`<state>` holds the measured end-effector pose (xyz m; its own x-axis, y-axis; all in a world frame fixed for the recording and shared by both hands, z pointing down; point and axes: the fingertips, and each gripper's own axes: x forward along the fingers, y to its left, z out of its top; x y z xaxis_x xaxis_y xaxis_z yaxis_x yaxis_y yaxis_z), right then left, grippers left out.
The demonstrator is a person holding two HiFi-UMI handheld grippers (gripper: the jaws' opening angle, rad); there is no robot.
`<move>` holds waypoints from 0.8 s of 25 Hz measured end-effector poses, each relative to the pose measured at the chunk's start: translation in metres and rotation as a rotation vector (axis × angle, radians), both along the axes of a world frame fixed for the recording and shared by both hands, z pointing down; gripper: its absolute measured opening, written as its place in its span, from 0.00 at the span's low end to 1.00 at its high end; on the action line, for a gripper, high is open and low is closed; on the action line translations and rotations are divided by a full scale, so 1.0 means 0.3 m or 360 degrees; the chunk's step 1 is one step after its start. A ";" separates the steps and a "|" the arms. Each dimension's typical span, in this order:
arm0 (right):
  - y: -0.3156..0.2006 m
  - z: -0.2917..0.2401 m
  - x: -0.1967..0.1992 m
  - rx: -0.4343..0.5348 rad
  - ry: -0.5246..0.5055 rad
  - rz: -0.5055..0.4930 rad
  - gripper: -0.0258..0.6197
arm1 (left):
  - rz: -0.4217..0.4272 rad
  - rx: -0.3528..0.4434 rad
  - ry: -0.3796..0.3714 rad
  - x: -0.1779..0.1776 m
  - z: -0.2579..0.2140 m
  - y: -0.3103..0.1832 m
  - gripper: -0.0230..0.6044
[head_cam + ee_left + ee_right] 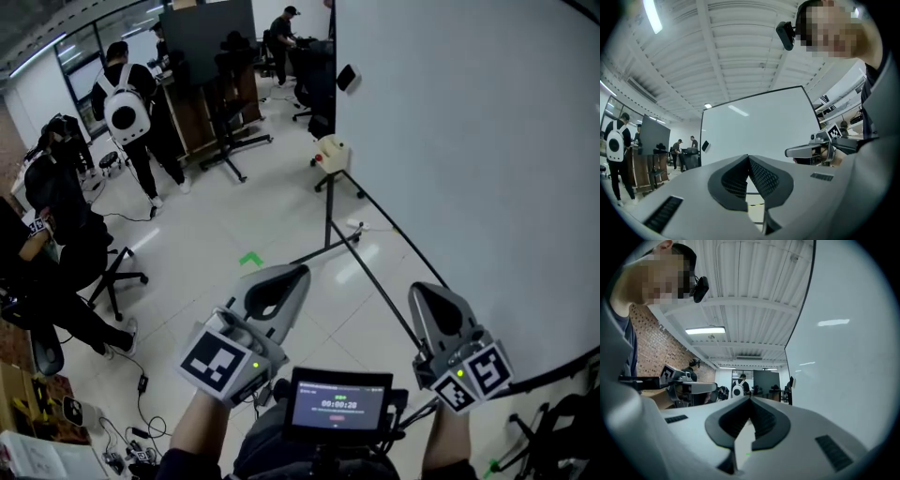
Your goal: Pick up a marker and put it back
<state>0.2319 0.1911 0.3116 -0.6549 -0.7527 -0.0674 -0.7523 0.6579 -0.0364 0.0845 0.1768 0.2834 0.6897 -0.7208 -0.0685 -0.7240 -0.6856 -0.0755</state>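
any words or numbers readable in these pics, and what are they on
"00:00:28", as best it reads, on the small screen at the bottom of the head view.
Smaller print on that screen: too small to read.
Marker cubes: black-and-white patterns only, no letters.
Whiteboard: no writing shows.

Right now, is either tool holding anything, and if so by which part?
Nothing is held. The left tool and the right tool are both shut, with nothing between their jaws.
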 end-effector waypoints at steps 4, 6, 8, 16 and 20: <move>0.040 -0.008 -0.028 0.0003 -0.0013 -0.0043 0.05 | -0.0040 -0.0013 -0.0035 -0.025 -0.008 0.050 0.03; 0.058 -0.010 -0.052 0.0001 -0.0011 -0.0059 0.05 | -0.0055 -0.0019 -0.0037 -0.048 -0.010 0.072 0.03; 0.075 -0.014 -0.078 -0.0001 -0.0002 -0.0071 0.05 | -0.0073 -0.0031 -0.0036 -0.074 -0.010 0.096 0.03; 0.083 -0.019 -0.240 0.0013 0.0073 -0.0075 0.05 | -0.0096 -0.0043 0.0001 -0.234 0.018 0.112 0.03; 0.089 -0.017 -0.365 0.0010 0.0106 -0.0085 0.05 | -0.0082 -0.0050 0.0028 -0.340 0.021 0.113 0.03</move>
<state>0.1224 0.2177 0.3065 -0.6975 -0.7161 -0.0270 -0.7166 0.6973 0.0166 -0.0174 0.2108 0.2896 0.6505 -0.7574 -0.0567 -0.7595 -0.6492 -0.0414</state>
